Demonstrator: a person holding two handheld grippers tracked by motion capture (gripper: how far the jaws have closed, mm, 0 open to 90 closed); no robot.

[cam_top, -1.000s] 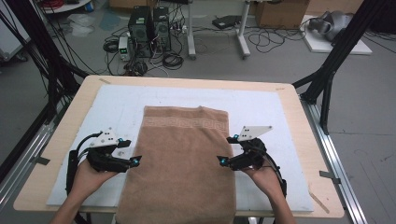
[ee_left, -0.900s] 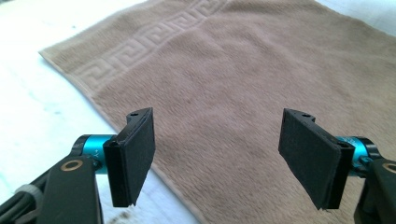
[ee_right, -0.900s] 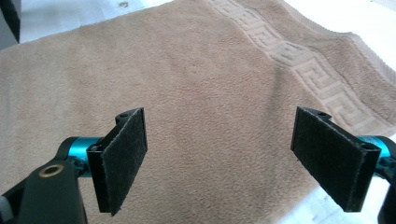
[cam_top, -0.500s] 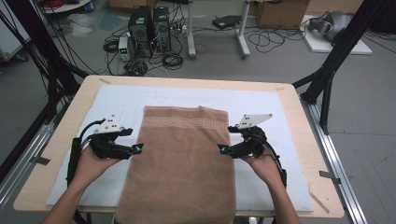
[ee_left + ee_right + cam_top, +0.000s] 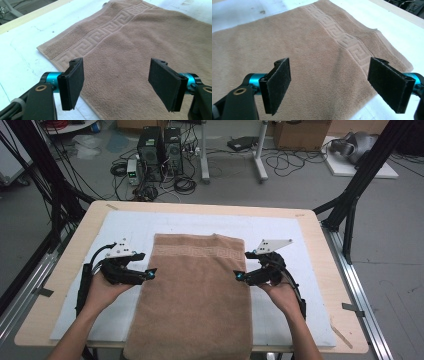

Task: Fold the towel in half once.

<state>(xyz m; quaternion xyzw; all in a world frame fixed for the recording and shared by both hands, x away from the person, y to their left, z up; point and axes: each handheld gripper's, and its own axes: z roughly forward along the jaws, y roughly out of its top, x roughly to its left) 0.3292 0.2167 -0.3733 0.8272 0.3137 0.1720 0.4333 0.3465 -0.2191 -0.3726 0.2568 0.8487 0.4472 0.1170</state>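
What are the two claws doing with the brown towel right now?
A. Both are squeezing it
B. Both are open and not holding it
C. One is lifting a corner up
B: the left claw and right claw have wide-apart jaws, and the towel lies flat.

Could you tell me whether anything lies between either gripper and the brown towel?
Nothing visible does. The left gripper and right gripper hover with open jaws at the side edges of the brown towel, which lies flat on the white mat.

No legible text (anywhere) — none.
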